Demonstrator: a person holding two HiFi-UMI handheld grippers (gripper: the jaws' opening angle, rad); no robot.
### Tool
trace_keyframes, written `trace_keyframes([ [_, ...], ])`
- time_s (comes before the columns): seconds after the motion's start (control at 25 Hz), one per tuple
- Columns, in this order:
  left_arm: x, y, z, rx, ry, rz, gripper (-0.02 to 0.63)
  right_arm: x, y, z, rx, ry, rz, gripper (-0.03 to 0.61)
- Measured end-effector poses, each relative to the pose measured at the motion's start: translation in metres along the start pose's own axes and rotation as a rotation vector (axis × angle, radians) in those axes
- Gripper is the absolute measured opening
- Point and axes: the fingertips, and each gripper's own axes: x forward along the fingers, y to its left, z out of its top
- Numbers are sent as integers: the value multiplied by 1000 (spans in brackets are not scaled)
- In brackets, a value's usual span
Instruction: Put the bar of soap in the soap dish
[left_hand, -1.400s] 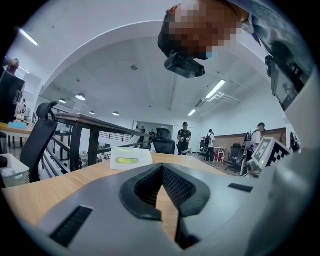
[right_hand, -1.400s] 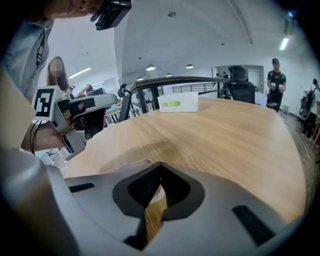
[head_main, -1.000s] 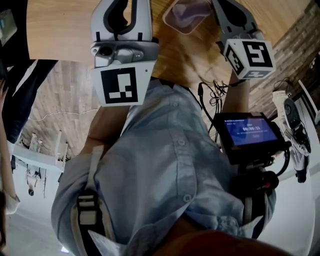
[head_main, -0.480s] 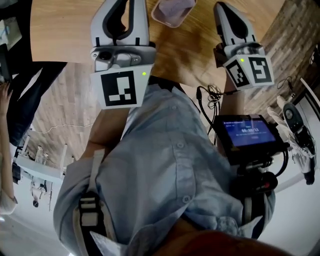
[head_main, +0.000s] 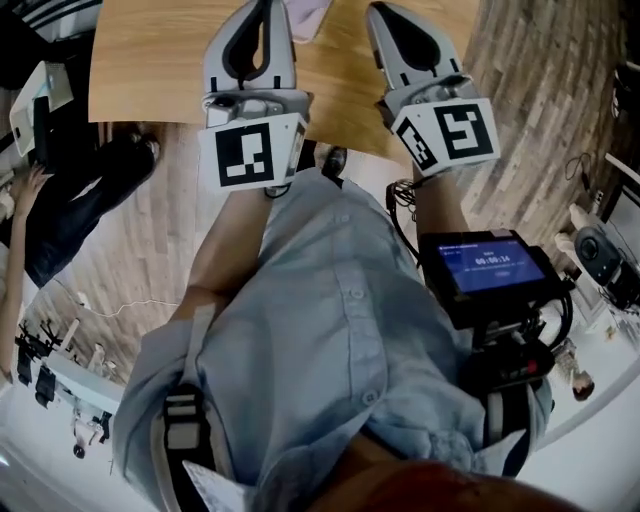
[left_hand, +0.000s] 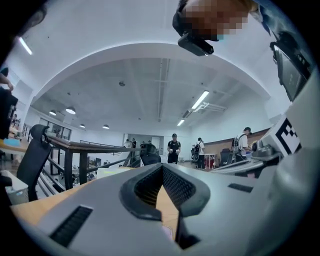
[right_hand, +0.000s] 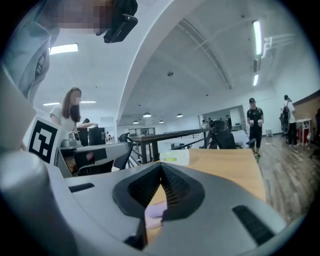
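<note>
A pale lilac soap dish (head_main: 306, 14) lies on the wooden table (head_main: 150, 60), cut off by the top edge of the head view between my two grippers. My left gripper (head_main: 266, 10) is to its left and my right gripper (head_main: 384, 16) to its right, both raised above the table's near edge. In the left gripper view the left gripper (left_hand: 162, 168) is shut and empty. My right gripper (right_hand: 161, 179) is shut too, and the dish (right_hand: 156, 212) shows below its jaws. A pale box with a green patch (right_hand: 175, 157) sits farther along the table. I see no clear bar of soap.
A small screen (head_main: 490, 268) is mounted by the person's right side. Someone sits at a desk (head_main: 60, 190) to the left. Office chairs (right_hand: 222, 137), a dark railing (left_hand: 85, 147) and standing people (left_hand: 174, 148) fill the room behind the table.
Both grippers have lifted and drawn together in the head view. The dish has slid toward the top edge of that view, and more of the floor and table edge shows.
</note>
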Motion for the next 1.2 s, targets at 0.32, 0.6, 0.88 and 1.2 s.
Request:
trace_keyframes([
  [0.32, -28, -65, 39, 75, -39, -37, 6, -65, 10, 48, -46, -117, -47, 6],
  [0.6, -82, -112, 99, 129, -135, -65, 6, -140, 40, 85, -87, -196, -67, 6],
  [0.88, -62, -97, 108, 116, -146, -65, 6, -117, 33, 99, -107, -194, -67, 5],
  [1.2, -99, -110, 114, 154, -158, -68, 6, -150, 56, 93, -113, -227, -64, 5],
])
